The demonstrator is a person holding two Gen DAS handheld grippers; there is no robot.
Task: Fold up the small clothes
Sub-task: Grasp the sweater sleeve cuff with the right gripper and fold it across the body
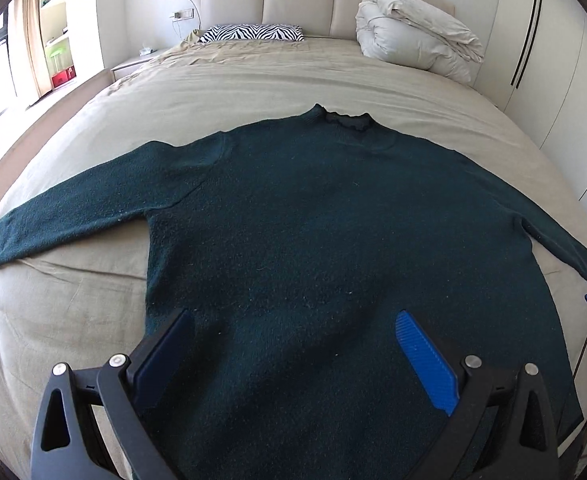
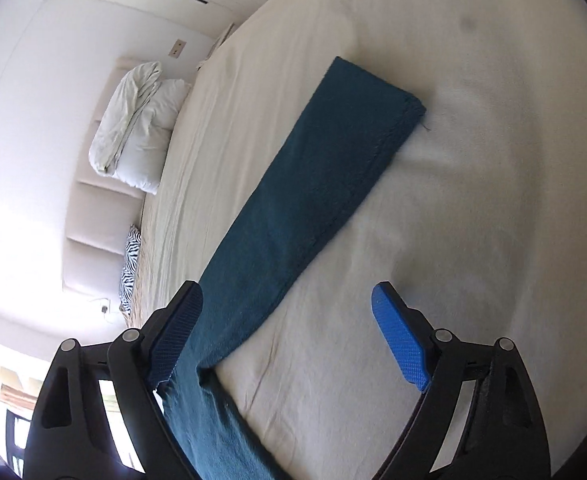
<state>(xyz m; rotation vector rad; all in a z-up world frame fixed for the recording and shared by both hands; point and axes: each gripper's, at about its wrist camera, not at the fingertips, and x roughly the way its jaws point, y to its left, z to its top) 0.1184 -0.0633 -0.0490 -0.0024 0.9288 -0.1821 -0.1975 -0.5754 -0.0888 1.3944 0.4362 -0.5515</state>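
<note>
Sweater (image 1: 313,220) lies flat on the bed (image 1: 93,320); its right sleeve (image 2: 321,168) runs toward the frame's upper right from the spread, empty right gripper (image 2: 287,336), nearer than the spread left gripper (image 1: 293,352).

Both grippers: black plastic forked arms, silver round screws (image 1: 118,360), ribbed blue finger pads (image 2: 399,340).

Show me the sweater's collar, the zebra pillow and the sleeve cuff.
sweater collar (image 1: 347,120), left wrist view, ruffled neck edge
zebra pillow (image 1: 251,33), left wrist view, striped middle
sleeve cuff (image 2: 377,92), right wrist view, cuff end
</note>
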